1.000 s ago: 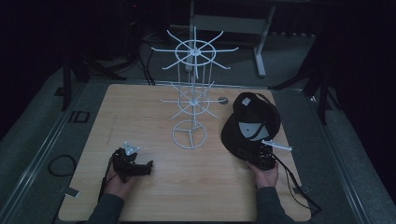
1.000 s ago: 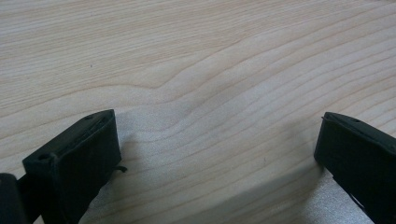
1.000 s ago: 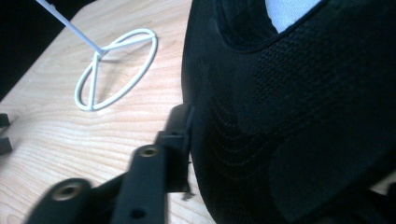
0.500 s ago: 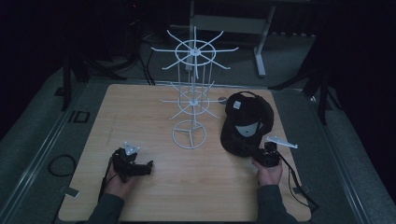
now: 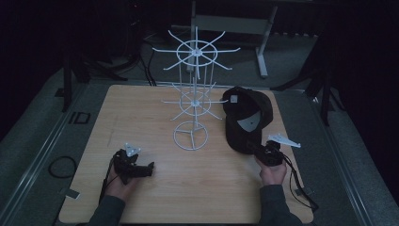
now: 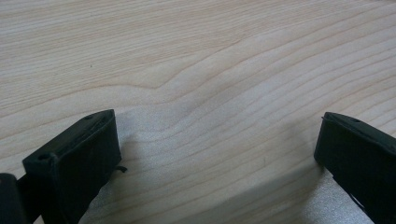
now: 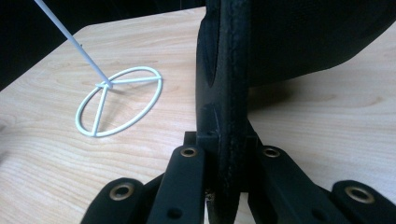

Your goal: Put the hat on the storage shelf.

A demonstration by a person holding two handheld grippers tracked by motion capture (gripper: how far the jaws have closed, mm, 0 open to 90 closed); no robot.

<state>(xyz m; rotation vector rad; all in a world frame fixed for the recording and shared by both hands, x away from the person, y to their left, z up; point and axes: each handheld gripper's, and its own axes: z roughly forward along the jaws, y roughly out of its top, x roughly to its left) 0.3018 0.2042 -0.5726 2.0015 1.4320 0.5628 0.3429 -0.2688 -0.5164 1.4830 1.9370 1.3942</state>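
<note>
My right gripper point(image 5: 256, 149) is clamped on the brim of the black cap point(image 5: 247, 117), jaws just closed. The white wire rack point(image 5: 193, 101) stands to its left. My left gripper point(image 5: 149, 168) rests open, farther off.

We are looking at a pale wooden table point(image 5: 141, 113); a white wire rack point(image 5: 190, 136) is standing mid-table, a black cap point(image 5: 247, 115) just beside it.
</note>
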